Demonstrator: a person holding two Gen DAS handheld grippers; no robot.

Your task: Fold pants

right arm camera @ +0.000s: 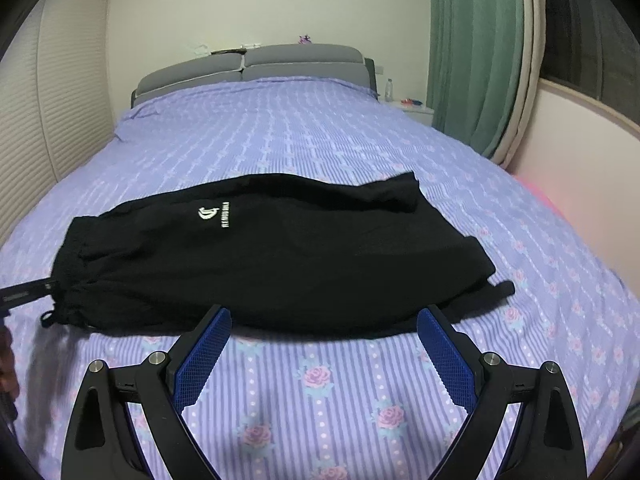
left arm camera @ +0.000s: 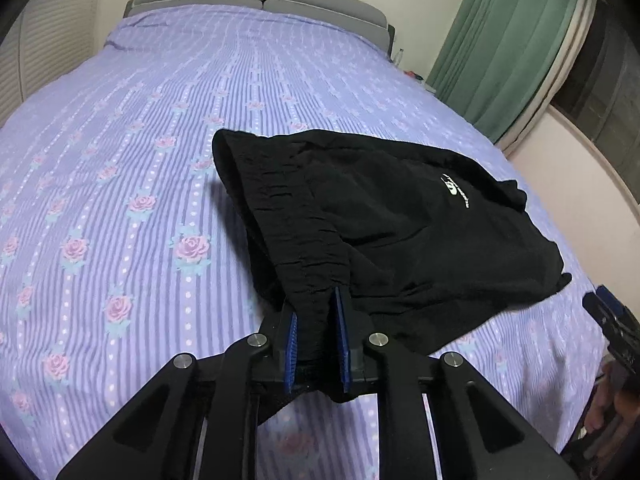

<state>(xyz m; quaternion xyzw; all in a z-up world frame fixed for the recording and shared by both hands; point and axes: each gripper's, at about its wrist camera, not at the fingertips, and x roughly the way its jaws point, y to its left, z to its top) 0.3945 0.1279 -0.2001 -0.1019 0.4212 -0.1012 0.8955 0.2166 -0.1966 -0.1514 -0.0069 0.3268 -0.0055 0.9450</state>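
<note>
Two left fingers [left arm camera: 295, 330] pinch the pants [left arm camera: 380, 216] waistband; right fingers [right arm camera: 216, 320] spread just short.

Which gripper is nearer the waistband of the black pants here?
Left. The left gripper is clamped on the gathered waistband of the black pants. The right gripper is open, short of the pants' near edge, touching nothing.

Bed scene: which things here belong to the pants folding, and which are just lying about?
Part of the job:
- black pants, lying on the bed
- left tongs, shut on the waistband
- right tongs, open, holding nothing, just short of the pants

Lying about:
- bottle beside the headboard
- small coloured items on the bedside table
- green curtain
</note>
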